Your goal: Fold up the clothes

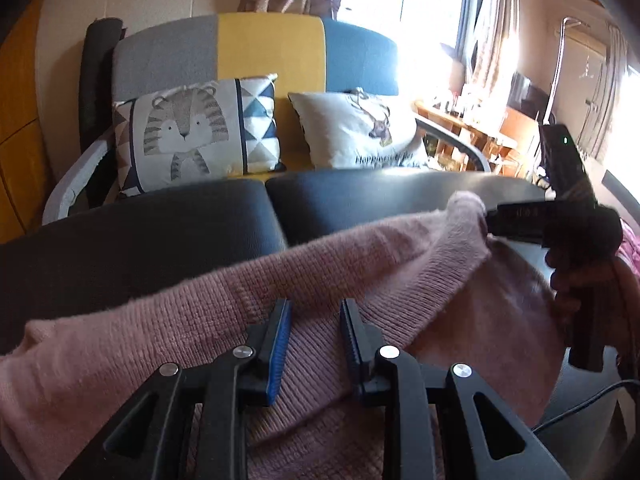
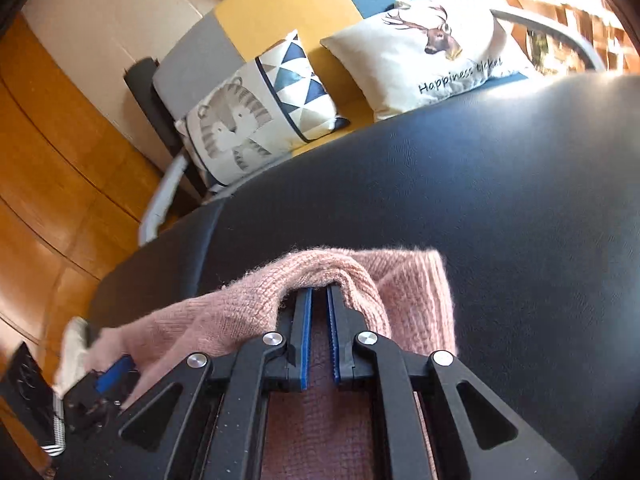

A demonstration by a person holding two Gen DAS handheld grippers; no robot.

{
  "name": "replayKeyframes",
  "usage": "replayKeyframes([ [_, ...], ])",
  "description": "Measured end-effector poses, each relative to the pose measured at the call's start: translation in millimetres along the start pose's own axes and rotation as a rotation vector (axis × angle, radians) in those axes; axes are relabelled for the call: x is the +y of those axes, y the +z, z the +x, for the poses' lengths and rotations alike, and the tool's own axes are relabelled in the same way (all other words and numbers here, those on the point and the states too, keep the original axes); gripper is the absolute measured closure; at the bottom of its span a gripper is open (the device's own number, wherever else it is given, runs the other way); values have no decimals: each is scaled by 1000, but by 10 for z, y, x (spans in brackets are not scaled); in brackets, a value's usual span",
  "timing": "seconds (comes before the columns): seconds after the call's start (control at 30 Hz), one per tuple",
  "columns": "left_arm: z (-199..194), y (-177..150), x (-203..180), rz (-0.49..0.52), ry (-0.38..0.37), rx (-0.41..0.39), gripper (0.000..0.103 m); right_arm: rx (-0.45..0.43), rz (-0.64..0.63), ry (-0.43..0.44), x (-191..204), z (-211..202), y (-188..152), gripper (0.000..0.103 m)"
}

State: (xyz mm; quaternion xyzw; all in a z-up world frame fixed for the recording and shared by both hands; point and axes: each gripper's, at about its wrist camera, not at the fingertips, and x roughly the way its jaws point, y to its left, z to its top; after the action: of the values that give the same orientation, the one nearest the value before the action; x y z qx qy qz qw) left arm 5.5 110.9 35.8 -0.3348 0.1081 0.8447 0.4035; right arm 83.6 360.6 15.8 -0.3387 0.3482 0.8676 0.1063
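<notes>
The right gripper sits at the lower centre of its own view with its blue-padded jaws drawn nearly together, clenched on a fold of the pink knitted sweater that humps over the fingertips and trails toward the lower left. In the left wrist view the same gripper appears at the right edge, pinching the sweater's corner, with a hand wrapped around its handle. The left gripper fills the bottom centre of its view, jaws partly apart over the sweater; whether the pads actually pinch the knit cannot be told, as the fabric passes beneath and between them. The sweater stretches as a band from the lower left to the right of that frame, lying across a black padded surface. Beyond it, in the upper half, stands a sofa with grey, yellow and blue panels, carrying a tiger cushion and a deer cushion.
</notes>
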Motion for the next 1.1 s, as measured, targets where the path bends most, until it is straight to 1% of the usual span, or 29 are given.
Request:
replayKeyframes([
  [0.07, 0, -24, 13, -5, -11, -1, 78, 22, 12, 49, -61, -82, -35, 95],
  [0.1, -7, -24, 27, -12, -19, -2, 78, 22, 14, 56, -83, -143, -39, 95],
  [0.13, -14, -23, 40, -19, -26, -3, 78, 20, 18, 65, -104, -205, -43, 95],
  [0.23, -19, -26, 75, -39, -43, -6, 78, -6, 64, 132, -167, -395, -30, 93],
  [0.27, -25, -28, 66, -35, -38, -9, 78, -4, 89, 156, -195, -422, -7, 82],
  [0.3, -31, -27, 51, -28, -30, -11, 78, -12, 114, 180, -216, -449, 19, 73],
  [0.33, -34, -26, 34, -19, -21, -13, 78, -21, 138, 200, -224, -471, 46, 57],
  [0.37, -35, -25, 18, -13, -14, -14, 78, -25, 160, 219, -225, -481, 78, 49],
  [0.47, -37, -27, 16, -10, -12, -16, 78, 40, 180, 255, -142, -349, 228, 47],
  [0.6, -36, -31, 37, -18, -21, -18, 78, 202, 154, 134, 29, -42, 325, 47],
  [0.63, -34, -33, 43, -22, -26, -19, 78, 210, 165, 146, 40, 2, 340, 49],
  [0.67, -31, -36, 49, -26, -31, -19, 77, 212, 175, 156, 48, 31, 352, 71],
  [0.7, -30, -40, 58, -31, -36, -19, 77, 215, 186, 174, 48, 54, 367, 87],
  [0.73, -29, -42, 67, -36, -41, -20, 78, 182, 203, 189, 33, 28, 384, 96],
  [0.77, -28, -43, 73, -39, -44, -21, 77, 142, 216, 200, 18, -8, 400, 96],
  [0.83, -23, -43, 79, -40, -47, -21, 77, 16, 207, 185, -2, -164, 418, 97],
  [0.93, -19, -47, 94, -45, -56, -23, 77, -57, 168, 109, -44, -253, 397, 97],
  [1.0, -19, -50, 103, -50, -62, -24, 77, -18, 163, 105, -92, -187, 362, 97],
  [1.07, -18, -50, 108, -53, -64, -24, 77, 16, 161, 103, -145, -138, 328, 90],
  [1.1, -19, -50, 109, -54, -65, -25, 77, 4, 179, 110, -195, -198, 317, 88],
])
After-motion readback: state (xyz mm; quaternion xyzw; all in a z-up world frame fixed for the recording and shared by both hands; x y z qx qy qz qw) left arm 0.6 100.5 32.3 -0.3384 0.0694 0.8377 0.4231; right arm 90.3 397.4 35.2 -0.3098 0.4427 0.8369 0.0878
